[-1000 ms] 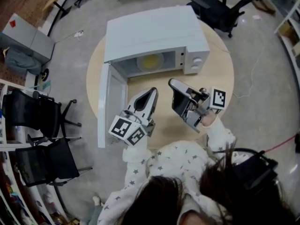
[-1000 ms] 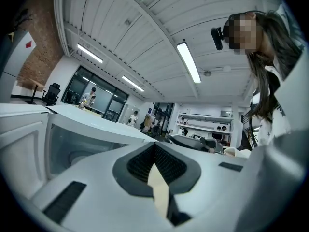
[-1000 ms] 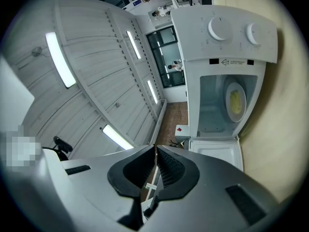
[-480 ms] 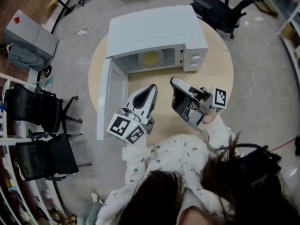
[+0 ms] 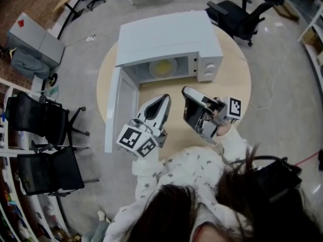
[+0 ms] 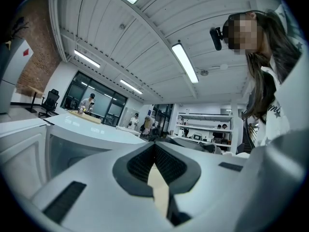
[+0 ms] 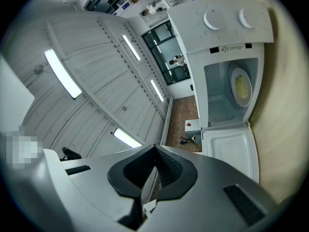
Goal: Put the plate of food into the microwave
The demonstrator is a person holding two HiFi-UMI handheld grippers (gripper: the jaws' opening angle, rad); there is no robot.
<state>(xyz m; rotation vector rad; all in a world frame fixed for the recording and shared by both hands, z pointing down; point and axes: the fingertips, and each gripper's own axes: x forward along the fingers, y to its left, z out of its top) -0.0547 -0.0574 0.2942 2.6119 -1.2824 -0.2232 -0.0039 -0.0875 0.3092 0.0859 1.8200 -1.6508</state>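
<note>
A white microwave (image 5: 166, 37) stands at the back of a round wooden table (image 5: 234, 77), its door (image 5: 115, 110) swung open to the left. Inside it lies the plate of yellow food (image 5: 163, 67), which the right gripper view also shows in the open cavity (image 7: 241, 87). My left gripper (image 5: 164, 100) hovers over the table in front of the door, jaws shut and empty (image 6: 154, 146). My right gripper (image 5: 186, 91) is raised in front of the microwave's control panel (image 5: 211, 67), tilted, jaws shut with nothing between them (image 7: 155, 149).
Black office chairs stand to the left of the table (image 5: 40, 125) and behind it at the right (image 5: 234, 9). A grey cabinet (image 5: 30, 37) is at the far left. The open door overhangs the table's left edge.
Almost nothing: the head view drifts slightly, and both grippers keep their places and stay shut. The plate rests in the microwave throughout.
</note>
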